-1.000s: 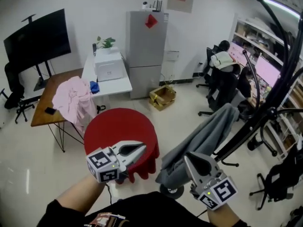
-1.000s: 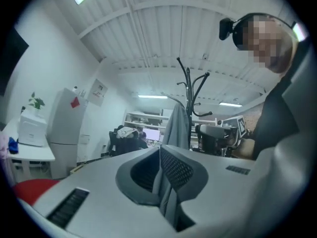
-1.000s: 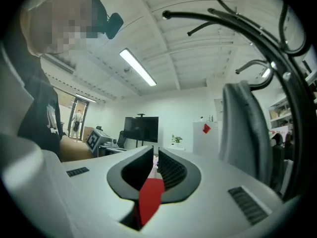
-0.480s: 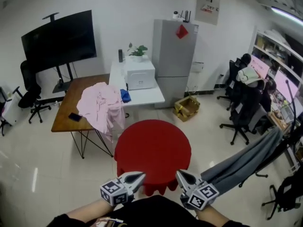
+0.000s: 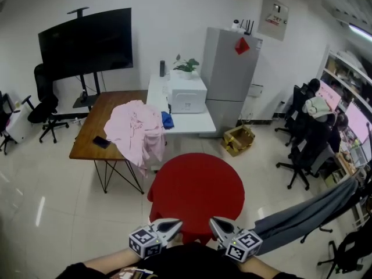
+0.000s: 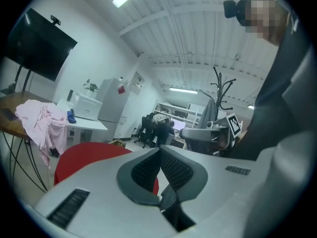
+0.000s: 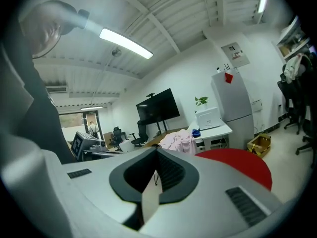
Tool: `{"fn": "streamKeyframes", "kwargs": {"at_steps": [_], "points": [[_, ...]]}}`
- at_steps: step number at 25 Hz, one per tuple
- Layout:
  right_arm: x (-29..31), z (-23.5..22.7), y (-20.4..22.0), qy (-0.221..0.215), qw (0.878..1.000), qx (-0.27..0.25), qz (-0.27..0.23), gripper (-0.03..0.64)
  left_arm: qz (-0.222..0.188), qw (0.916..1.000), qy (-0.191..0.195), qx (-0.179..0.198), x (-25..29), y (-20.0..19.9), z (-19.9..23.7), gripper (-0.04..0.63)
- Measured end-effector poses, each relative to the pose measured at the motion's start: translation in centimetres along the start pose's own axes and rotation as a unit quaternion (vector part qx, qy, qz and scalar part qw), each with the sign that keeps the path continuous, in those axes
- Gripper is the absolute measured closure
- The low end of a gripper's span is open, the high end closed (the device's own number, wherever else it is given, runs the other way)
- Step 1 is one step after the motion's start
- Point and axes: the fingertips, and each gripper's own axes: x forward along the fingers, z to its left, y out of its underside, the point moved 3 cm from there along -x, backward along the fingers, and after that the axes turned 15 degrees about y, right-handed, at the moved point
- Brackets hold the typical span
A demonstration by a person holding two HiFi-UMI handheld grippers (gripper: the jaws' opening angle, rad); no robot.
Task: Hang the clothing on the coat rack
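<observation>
Both tools had drawn back to six o'clock: left tool (image 5: 174, 225) and right tool (image 5: 215, 222) pressed together, empty; grey garment (image 5: 307, 211) hung at four o'clock.

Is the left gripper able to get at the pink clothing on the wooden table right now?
Probably not yet: the left gripper sits shut near the body, and the red round table stands between it and the pink clothing.

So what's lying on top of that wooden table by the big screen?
A pink garment is heaped on one end of the wooden table, spilling over its edge, and a small dark flat object lies beside it. Whatever sits under the cloth is covered.
</observation>
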Motion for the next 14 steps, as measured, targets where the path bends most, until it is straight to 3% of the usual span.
{"fn": "streamKeyframes", "kwargs": {"at_steps": [14], "points": [[1.5,0.7,-1.0,-0.012,1.0,0.001,-0.003,0.617,-0.004,0.9999,0.002,-0.011,-0.5,-0.9,1.4,0.592]]}}
